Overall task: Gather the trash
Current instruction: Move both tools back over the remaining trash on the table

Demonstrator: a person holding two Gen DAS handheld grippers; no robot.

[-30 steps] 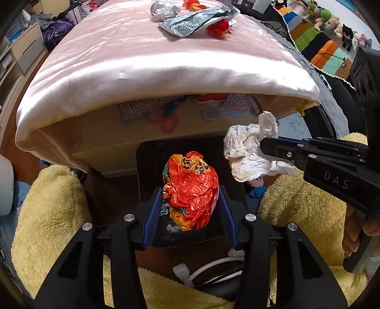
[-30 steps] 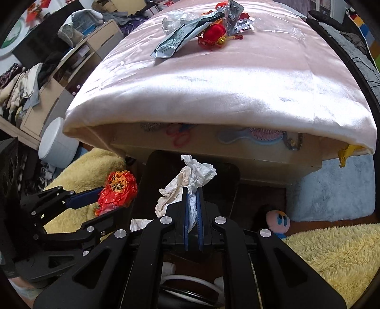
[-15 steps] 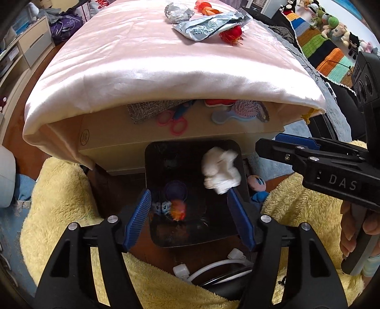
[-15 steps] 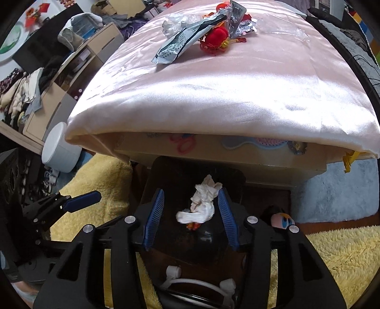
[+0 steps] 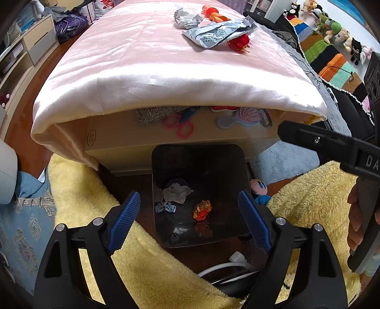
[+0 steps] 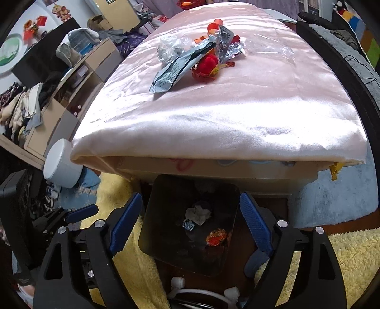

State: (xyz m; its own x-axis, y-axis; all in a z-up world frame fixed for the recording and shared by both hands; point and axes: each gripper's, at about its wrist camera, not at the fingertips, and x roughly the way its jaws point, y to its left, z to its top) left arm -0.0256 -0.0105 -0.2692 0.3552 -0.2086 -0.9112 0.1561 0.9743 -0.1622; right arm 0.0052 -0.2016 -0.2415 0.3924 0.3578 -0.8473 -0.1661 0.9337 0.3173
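Observation:
A black bin (image 5: 166,171) (image 6: 152,228) stands on the floor under the table's near edge. At its bottom lie a crumpled white tissue (image 5: 177,193) (image 6: 198,214) and an orange-red wrapper (image 5: 202,210) (image 6: 216,236). My left gripper (image 5: 190,221) hangs above the bin, its jaws opening with nothing between them. My right gripper (image 6: 191,224) hangs over the same bin, jaws opening too and empty. More trash lies at the far end of the pink-covered table (image 5: 133,66) (image 6: 261,99): a grey foil bag (image 5: 213,33) (image 6: 175,69), crumpled foil (image 5: 186,17) and red scraps (image 5: 238,44) (image 6: 207,65).
Scissors (image 5: 182,123) and a hairbrush (image 5: 247,115) sit on the shelf under the cloth. Yellow fleece (image 5: 78,197) flanks the bin on both sides. A small plush toy (image 5: 258,187) lies right of the bin, a white plug and cable (image 5: 235,259) in front. Drawers (image 6: 78,78) stand at the left.
Both grippers opened: the left let go of the orange-red wrapper, the right let go of the white tissue. Both pieces dropped to the bottom of the bin.

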